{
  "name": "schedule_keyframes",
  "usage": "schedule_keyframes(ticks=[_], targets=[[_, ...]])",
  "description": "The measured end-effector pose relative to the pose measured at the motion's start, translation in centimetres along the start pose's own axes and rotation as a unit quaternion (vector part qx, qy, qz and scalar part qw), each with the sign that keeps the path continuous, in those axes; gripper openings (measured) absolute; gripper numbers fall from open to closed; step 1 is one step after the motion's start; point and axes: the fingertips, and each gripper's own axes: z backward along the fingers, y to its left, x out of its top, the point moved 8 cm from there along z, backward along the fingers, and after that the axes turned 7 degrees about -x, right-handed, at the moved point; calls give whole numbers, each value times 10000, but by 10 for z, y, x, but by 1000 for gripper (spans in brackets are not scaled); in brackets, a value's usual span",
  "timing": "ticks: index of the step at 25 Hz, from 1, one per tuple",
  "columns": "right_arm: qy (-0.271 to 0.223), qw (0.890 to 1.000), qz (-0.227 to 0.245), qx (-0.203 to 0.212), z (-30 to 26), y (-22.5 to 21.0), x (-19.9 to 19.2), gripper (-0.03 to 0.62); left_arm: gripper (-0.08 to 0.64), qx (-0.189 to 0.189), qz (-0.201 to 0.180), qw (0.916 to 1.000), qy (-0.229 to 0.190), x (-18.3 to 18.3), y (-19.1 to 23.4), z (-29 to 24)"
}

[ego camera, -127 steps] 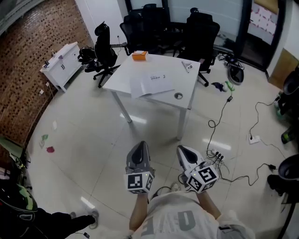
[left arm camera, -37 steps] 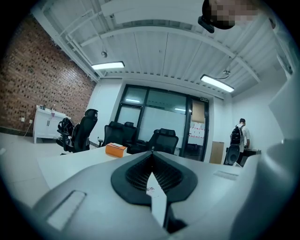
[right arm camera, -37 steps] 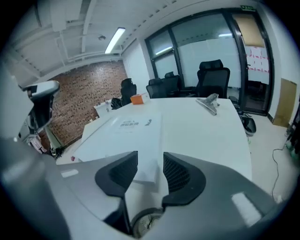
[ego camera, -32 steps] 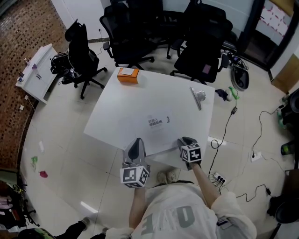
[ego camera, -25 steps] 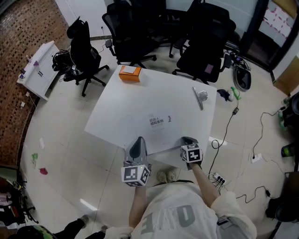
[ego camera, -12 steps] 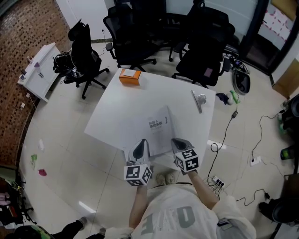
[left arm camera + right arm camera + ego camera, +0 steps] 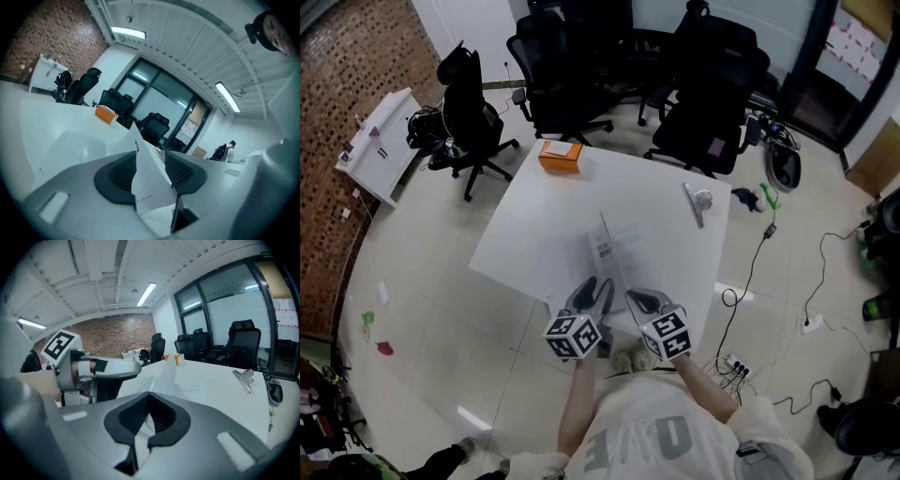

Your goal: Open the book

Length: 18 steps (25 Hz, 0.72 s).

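Note:
The white book (image 7: 630, 246) lies on the white table (image 7: 534, 225), close to its near edge. Its cover (image 7: 604, 249) stands lifted almost upright. My right gripper (image 7: 639, 300) is shut on the cover's lower edge, and the sheet (image 7: 167, 375) rises ahead of its closed jaws (image 7: 147, 422). My left gripper (image 7: 594, 294) sits just left of it, and its jaws are opening. The cover sheet (image 7: 149, 183) stands between the left pads (image 7: 123, 171) without being pressed. In the right gripper view, the left gripper (image 7: 99, 369) shows close by on the left.
An orange box (image 7: 560, 154) rests at the table's far left corner and a metal clip (image 7: 697, 201) at its right side. Black office chairs (image 7: 694, 84) crowd the far side. A white cabinet (image 7: 377, 141) stands left; cables (image 7: 769, 234) lie on the floor at right.
The cover went from flat to nearly upright as my right gripper pinched it and rose toward the left. My left gripper dropped lower and spread its jaws round the sheet.

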Motion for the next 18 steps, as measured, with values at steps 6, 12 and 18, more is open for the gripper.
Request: schedule_keyframes(ticks=[6,12,18], targets=[[60,9993,265,245,-4,19,-3,3,227,-432,1411,9887,264,-24,16,-19],[48,9962,734,462,-9,38,-2,3,80,-181,1407,9891,402,-33,24,-14],[-214,9961,578,624,-3,39,-3,5,43,220,1254,9913,345,-29,34,-2]])
